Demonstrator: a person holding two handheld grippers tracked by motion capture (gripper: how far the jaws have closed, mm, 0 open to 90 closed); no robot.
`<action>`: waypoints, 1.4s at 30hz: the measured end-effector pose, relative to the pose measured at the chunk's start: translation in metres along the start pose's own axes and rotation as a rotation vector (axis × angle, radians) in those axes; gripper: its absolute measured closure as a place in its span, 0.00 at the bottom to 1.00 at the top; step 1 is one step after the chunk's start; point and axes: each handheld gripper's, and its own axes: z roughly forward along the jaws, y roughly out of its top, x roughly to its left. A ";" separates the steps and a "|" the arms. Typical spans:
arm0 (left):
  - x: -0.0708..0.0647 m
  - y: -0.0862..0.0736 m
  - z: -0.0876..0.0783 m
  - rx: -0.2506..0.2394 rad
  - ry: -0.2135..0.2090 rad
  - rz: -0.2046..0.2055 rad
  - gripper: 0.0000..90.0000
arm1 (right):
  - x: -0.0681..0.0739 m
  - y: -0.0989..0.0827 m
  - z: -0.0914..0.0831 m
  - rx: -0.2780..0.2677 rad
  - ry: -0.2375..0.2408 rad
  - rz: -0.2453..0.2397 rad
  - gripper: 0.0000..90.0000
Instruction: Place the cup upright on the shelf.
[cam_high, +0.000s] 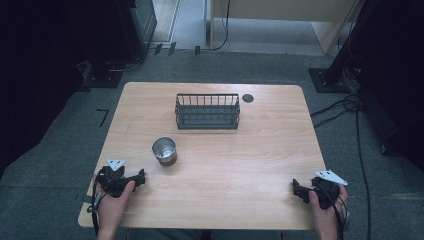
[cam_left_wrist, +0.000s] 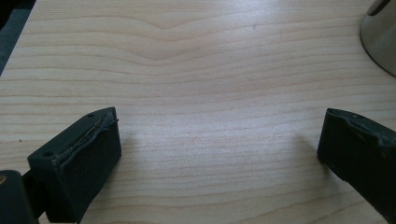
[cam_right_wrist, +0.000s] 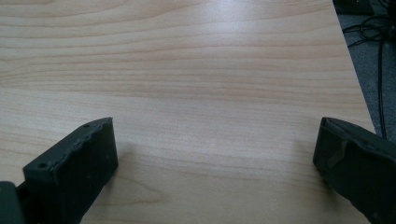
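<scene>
A shiny metal cup (cam_high: 164, 151) stands upright on the wooden table (cam_high: 215, 165), left of centre. Behind it, a black wire basket (cam_high: 207, 111) sits near the far edge. My left gripper (cam_high: 141, 178) rests low at the near left, held by a hand, a short way in front of and to the left of the cup. Its jaws stand wide apart over bare wood, and the cup's side (cam_left_wrist: 380, 39) shows at the upper right of the left gripper view. My right gripper (cam_high: 296, 188) lies at the near right by the table's edge, open, with nothing between its fingers (cam_right_wrist: 74, 172).
A small dark round disc (cam_high: 248, 98) lies on the table right of the basket. Grey carpet surrounds the table, with cables (cam_high: 360, 130) on the floor at the right and dark stands at the back left and right. The table's right edge (cam_right_wrist: 355, 79) runs close to the right gripper.
</scene>
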 end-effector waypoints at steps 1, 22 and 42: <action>0.000 0.000 0.000 0.000 0.000 0.000 0.00 | 0.000 0.000 0.000 0.000 0.000 0.000 0.00; -0.011 0.008 -0.019 -0.002 -0.087 0.066 0.00 | 0.000 0.000 0.000 0.000 0.001 0.000 0.00; -0.053 0.032 -0.029 -0.031 -0.159 0.148 0.00 | 0.000 0.000 0.000 -0.001 0.001 0.002 0.00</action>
